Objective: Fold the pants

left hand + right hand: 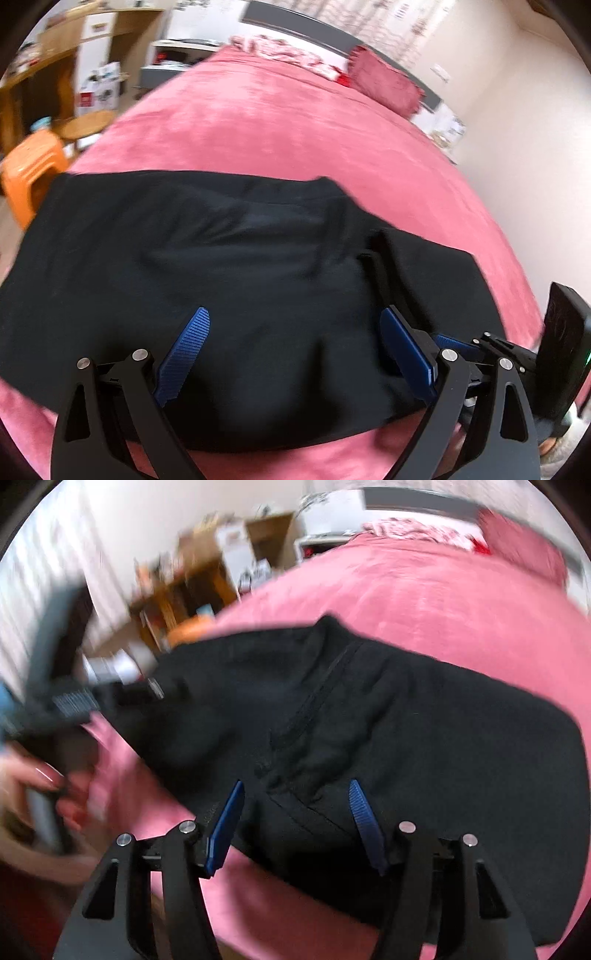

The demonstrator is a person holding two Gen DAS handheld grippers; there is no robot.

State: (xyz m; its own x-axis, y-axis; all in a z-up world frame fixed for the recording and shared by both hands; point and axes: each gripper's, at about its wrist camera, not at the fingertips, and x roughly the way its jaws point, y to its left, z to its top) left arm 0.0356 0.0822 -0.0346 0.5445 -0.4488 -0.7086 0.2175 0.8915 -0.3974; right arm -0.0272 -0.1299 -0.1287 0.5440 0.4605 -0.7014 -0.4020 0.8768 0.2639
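Black pants point(221, 258) lie folded in a wide band across the near edge of a pink bed cover point(277, 122). My left gripper point(295, 328) hovers over their near edge, jaws wide apart, nothing pinched between the blue pads point(192, 339). In the right wrist view the pants point(424, 738) show a dark seam running up the middle. My right gripper point(295, 805) stands open just above their near hem, and the cloth lies loose between and below the pads. A hand point(40, 779) holding the left tool appears blurred at that view's left edge.
An orange stool point(29, 173) and a round wooden stool point(86, 123) stand left of the bed, with wooden shelves point(44, 62) behind. A pink pillow point(384, 85) lies at the head. A pale wall point(535, 147) runs along the right side.
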